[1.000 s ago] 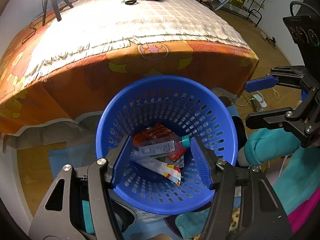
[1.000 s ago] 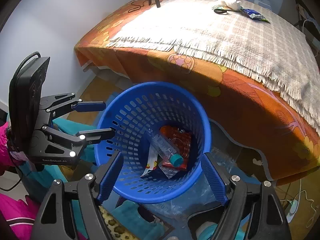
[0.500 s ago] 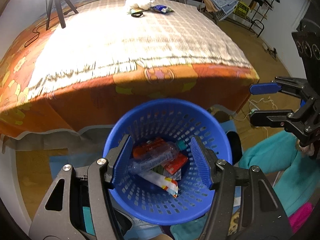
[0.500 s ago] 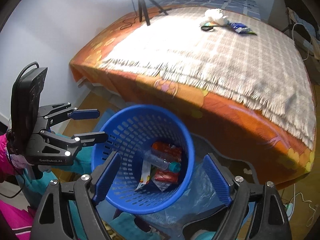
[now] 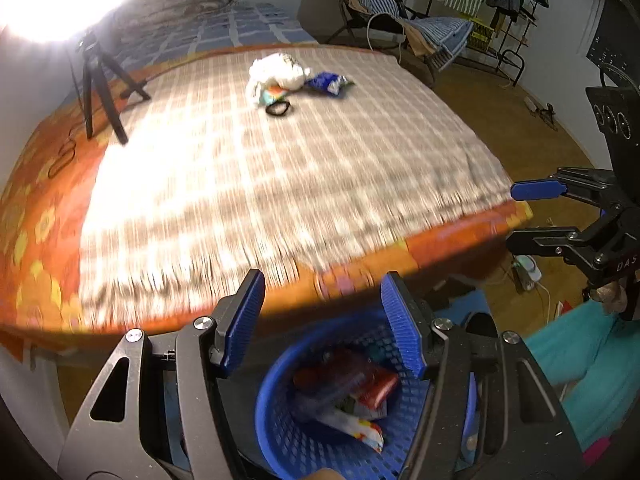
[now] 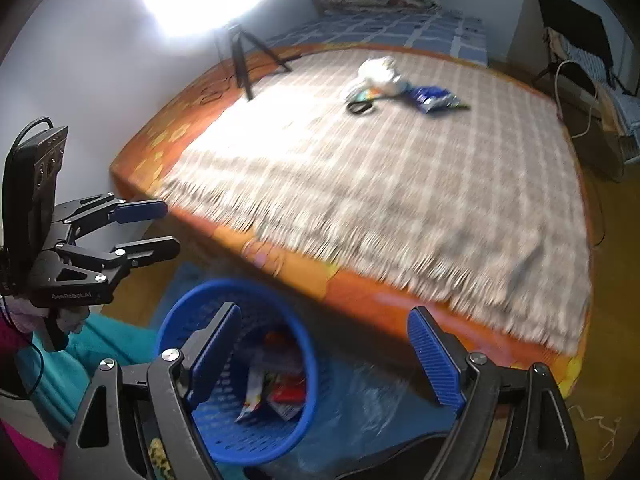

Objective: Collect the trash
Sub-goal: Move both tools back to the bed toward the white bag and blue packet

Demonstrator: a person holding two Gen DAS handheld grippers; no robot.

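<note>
Down by the foot of the bed (image 5: pixel 280 184) sits the blue basket (image 6: pixel 224 432), already holding wrappers and a bottle, handy for drops; left gripper (image 5: pixel 322 324) and right gripper (image 6: pixel 324 354) hang above it, jaws apart and empty. Remaining trash, a white wad (image 5: pixel 276 74) and a blue packet (image 5: pixel 326 83), lies far across the blanket, so both look aimed there next

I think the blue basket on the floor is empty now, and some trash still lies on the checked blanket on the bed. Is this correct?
Not quite. The blue basket is not empty: both wrist views show wrappers lying in it. The rest holds: a white wad and a blue packet still lie on the checked blanket.
</note>
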